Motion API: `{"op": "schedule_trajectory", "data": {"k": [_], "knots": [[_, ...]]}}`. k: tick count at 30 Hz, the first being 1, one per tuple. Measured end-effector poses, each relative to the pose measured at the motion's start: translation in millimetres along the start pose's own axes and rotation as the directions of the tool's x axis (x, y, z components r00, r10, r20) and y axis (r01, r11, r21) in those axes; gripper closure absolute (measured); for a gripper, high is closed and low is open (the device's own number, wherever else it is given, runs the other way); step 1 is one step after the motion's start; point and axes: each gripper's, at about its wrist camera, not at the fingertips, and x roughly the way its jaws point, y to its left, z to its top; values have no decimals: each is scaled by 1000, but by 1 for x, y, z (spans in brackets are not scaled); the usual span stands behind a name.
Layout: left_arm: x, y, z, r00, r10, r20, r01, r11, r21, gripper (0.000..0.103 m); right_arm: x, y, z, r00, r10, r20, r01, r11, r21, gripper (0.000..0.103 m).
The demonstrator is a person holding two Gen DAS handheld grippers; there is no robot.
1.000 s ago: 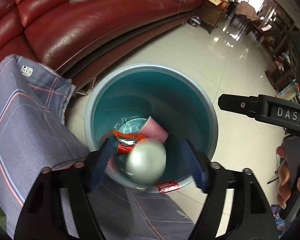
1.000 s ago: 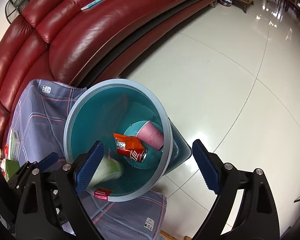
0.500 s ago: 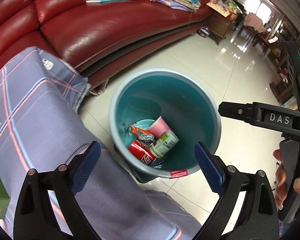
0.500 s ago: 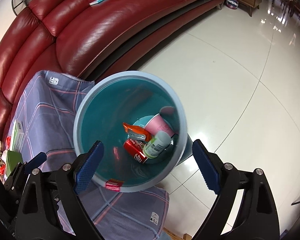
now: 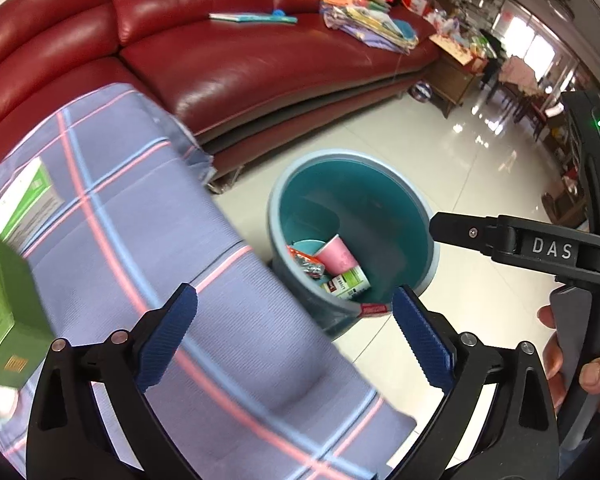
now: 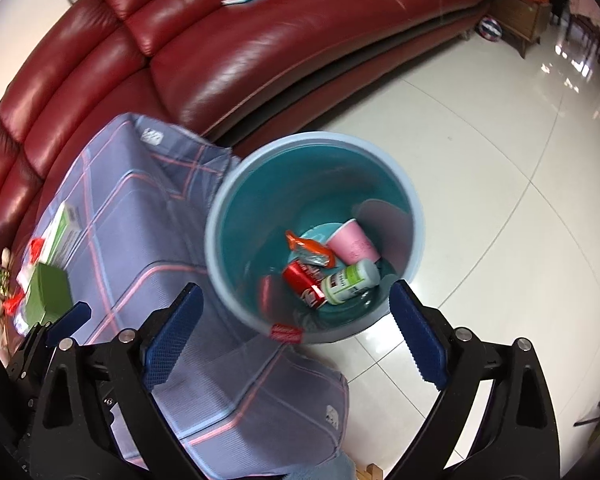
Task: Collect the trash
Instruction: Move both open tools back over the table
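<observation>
Trash (image 6: 332,268) — a pink cup, red can, wrapper and white-green bottle — is seen inside the teal bin (image 6: 220,216), while green boxes (image 5: 4,304) are left on the cloth-covered table (image 5: 180,240) and both the left gripper (image 5: 296,332) and the right gripper (image 6: 296,336) are spread wide with nothing between the jaws, the left's having just been opening.

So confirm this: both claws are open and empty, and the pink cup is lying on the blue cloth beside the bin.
Wrong on the cup: the right wrist view shows the pink cup lying inside the bin, not on the blue cloth. Both claws, left and right, are open and empty.

"DAS" stands in white letters on the right claw (image 5: 436,222).
</observation>
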Motion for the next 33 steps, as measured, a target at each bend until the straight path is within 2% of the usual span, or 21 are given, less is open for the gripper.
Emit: {"op": "schedule_trajectory", "data": {"k": [9,15,22,29,33], "knots": [[-60,61,-42,996,74,49,-68,992,-107,4,-7,74,-19,999,48,-16,-49,992,-113,13],[-98,115,-76,989,131,75,-113,972,-207,4,-2,146,-32,995,79,-55,-90,968,-234,13],[-137,186,-123,971,221,88,-180,924,-337,4,9,236,-55,989,106,-106,-138,920,-367,13],[-150,246,-150,969,237,70,-181,873,-453,4,23,306,-76,986,89,-140,-147,863,-483,13],[-148,261,-157,971,231,60,-175,857,-484,4,32,334,-82,988,73,-135,-135,834,-534,13]]}}
